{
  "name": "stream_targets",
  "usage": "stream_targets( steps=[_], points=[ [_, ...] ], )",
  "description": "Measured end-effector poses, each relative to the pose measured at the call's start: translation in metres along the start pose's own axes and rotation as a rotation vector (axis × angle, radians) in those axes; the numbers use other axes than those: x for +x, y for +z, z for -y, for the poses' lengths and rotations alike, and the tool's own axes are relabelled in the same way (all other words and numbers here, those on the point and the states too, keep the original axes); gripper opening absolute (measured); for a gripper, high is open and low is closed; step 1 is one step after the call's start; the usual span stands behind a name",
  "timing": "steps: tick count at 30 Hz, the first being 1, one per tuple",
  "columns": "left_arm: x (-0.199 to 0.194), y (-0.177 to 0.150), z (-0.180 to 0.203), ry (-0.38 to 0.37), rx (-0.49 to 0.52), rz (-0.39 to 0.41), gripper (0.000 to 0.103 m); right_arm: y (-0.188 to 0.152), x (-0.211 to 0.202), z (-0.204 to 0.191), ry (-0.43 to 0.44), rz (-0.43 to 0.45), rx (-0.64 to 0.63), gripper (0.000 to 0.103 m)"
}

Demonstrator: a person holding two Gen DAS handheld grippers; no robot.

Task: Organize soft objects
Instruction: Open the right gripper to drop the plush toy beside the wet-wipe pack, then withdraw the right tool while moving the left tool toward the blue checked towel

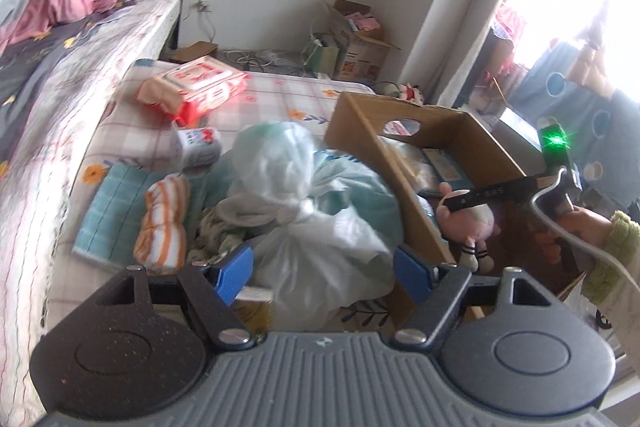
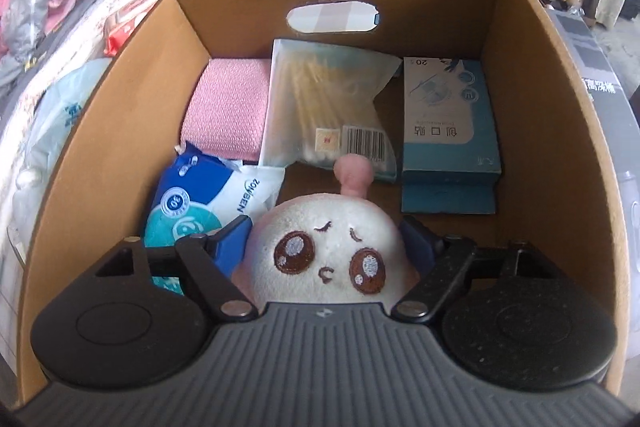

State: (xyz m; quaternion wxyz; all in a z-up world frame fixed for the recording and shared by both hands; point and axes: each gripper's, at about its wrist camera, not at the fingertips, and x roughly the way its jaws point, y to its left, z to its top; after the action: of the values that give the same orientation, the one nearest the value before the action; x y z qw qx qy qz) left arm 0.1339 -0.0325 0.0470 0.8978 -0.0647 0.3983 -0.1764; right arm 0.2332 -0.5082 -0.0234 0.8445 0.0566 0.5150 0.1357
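My right gripper [image 2: 326, 243] is shut on a white plush toy [image 2: 320, 255] with big brown eyes. It holds the toy inside the cardboard box [image 2: 100, 147]; the left wrist view shows the toy [image 1: 472, 223] hanging with its legs down. In the box lie a pink cloth [image 2: 228, 107], a bag of cotton swabs [image 2: 328, 99], a blue carton [image 2: 448, 123] and a blue tissue pack [image 2: 200, 203]. My left gripper [image 1: 324, 267] is open above a tied pale plastic bag [image 1: 304, 195] on the mattress. An orange-striped towel [image 1: 164, 227] and a teal towel [image 1: 104, 215] lie to its left.
A red wipes pack [image 1: 196, 91] and a small wrapped roll [image 1: 198, 145] lie farther back on the checked mattress [image 1: 280, 95]. A bed [image 1: 60, 67] with heaped bedding rises on the left. Cartons [image 1: 356, 43] stand by the far wall. A hand in a green cuff [image 1: 592, 227] holds the right gripper.
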Motion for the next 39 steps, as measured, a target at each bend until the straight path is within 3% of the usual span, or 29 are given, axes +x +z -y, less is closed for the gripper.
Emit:
stream_targets(
  steps=[5, 8, 16, 24, 31, 39],
  points=[
    [-0.008, -0.007, -0.017, 0.013, -0.038, 0.012, 0.078, 0.001, -0.003, -0.005, -0.049, 0.08, -0.009, 0.08],
    [-0.01, -0.011, -0.021, 0.034, -0.039, 0.018, 0.078, 0.0, 0.007, -0.005, -0.047, 0.043, -0.009, 0.083],
    [-0.013, -0.028, -0.031, 0.11, -0.027, 0.03, 0.079, 0.0, -0.003, -0.011, -0.059, 0.047, 0.002, 0.088],
    [-0.018, -0.039, -0.047, 0.167, -0.017, 0.044, 0.079, -0.003, -0.04, -0.031, -0.051, 0.117, 0.005, 0.09],
    [-0.018, -0.047, -0.062, 0.18, -0.04, 0.038, 0.079, 0.0, -0.077, -0.081, 0.042, 0.195, -0.032, 0.09],
    [-0.01, -0.048, -0.082, 0.287, -0.03, 0.064, 0.077, 0.017, -0.081, -0.171, 0.278, 0.206, -0.116, 0.089]
  ],
)
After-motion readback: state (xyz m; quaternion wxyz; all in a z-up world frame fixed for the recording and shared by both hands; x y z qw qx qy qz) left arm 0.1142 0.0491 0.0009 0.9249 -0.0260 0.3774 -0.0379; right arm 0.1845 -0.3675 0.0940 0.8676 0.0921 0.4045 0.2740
